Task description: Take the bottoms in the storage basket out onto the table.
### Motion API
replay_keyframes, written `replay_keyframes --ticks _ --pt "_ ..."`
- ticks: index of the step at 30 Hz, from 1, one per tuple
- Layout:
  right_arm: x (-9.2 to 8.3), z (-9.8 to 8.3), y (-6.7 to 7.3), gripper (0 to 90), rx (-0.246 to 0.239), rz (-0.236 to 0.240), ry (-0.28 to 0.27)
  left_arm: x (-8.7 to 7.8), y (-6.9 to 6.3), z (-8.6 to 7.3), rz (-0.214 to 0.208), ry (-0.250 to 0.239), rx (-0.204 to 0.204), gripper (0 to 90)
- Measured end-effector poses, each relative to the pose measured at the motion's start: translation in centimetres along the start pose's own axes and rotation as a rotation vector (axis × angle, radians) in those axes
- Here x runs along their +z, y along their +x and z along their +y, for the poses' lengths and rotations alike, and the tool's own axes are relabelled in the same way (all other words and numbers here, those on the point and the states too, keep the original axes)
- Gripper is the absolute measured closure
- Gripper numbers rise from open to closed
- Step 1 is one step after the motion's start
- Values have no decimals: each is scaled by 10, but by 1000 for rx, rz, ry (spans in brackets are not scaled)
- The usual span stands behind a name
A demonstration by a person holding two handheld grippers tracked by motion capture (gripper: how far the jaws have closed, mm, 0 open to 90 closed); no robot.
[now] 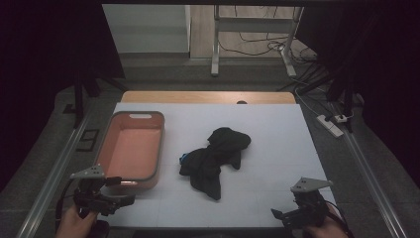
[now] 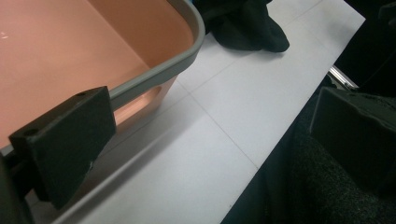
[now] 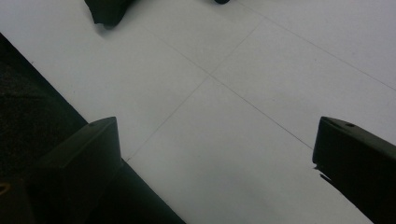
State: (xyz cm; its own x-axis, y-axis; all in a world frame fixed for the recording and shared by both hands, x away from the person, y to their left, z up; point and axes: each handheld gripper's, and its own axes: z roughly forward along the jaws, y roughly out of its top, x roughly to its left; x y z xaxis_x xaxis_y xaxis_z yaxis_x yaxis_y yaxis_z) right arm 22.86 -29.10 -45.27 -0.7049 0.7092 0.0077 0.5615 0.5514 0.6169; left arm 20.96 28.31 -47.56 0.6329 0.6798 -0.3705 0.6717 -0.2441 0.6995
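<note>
A crumpled black garment (image 1: 218, 159) lies in the middle of the white table (image 1: 267, 129), with a small blue bit showing at its left edge. A salmon-pink bin (image 1: 131, 151) with a grey rim stands at the left, nothing inside it. My left gripper (image 1: 121, 191) is held open at the bin's near right corner; in the left gripper view its jaws stand wide apart over the bin rim (image 2: 163, 70) and the table's front edge, and a fold of the garment (image 2: 247, 25) shows at the top. My right gripper (image 1: 278, 214) is open above the table's front right, nothing between its jaws.
The table's front edge runs just under both grippers. Beyond the far edge stand a metal frame leg (image 1: 216, 44) and loose cables on the floor (image 1: 257, 47). A power strip (image 1: 331, 124) lies to the right of the table. A corner of the garment (image 3: 107, 11) shows top left in the right gripper view.
</note>
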Motion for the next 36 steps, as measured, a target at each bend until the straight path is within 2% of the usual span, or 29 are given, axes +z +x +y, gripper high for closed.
replay_keyframes --ticks 21,36 --pt "-1 0 0 13 9 -2 -7 -13 1 -11 69 3 -29 0" --pt "-1 0 0 13 11 -3 -6 -17 -4 -16 127 53 -21 0"
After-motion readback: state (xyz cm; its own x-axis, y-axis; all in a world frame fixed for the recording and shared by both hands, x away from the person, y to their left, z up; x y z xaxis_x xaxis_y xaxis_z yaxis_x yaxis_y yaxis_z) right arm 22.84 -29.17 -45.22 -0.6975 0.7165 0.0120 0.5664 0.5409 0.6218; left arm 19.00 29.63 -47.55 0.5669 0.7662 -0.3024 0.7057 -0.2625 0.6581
